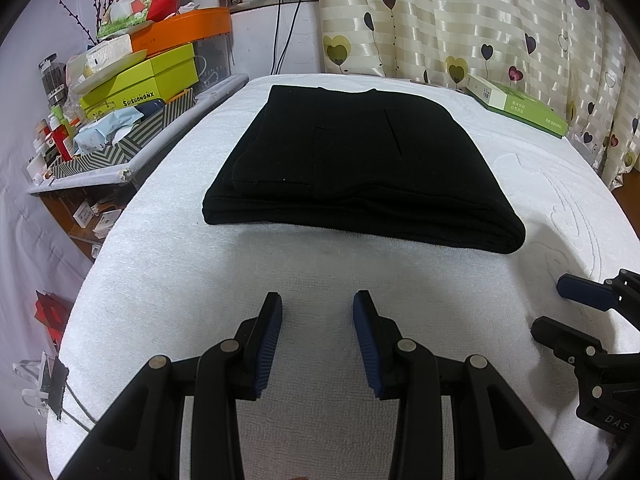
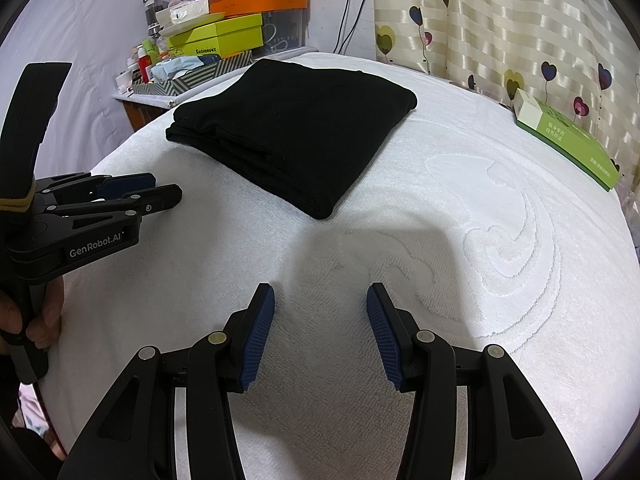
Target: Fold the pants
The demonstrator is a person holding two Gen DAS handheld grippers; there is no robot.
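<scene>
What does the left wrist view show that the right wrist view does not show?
Only the left wrist view shows the red thing low beside the table and the pocket seam on the pants. Only the right wrist view shows a hand holding the left gripper handle. Both show the folded black pants, the white towel, the green box and both grippers open; right gripper.

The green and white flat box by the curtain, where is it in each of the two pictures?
Left wrist view: the green and white flat box lies upper right, beyond the folded black pants.
Right wrist view: the box lies at the right edge, far right of the pants.
Shared landmark: the orange round box on the cluttered shelf.
</scene>
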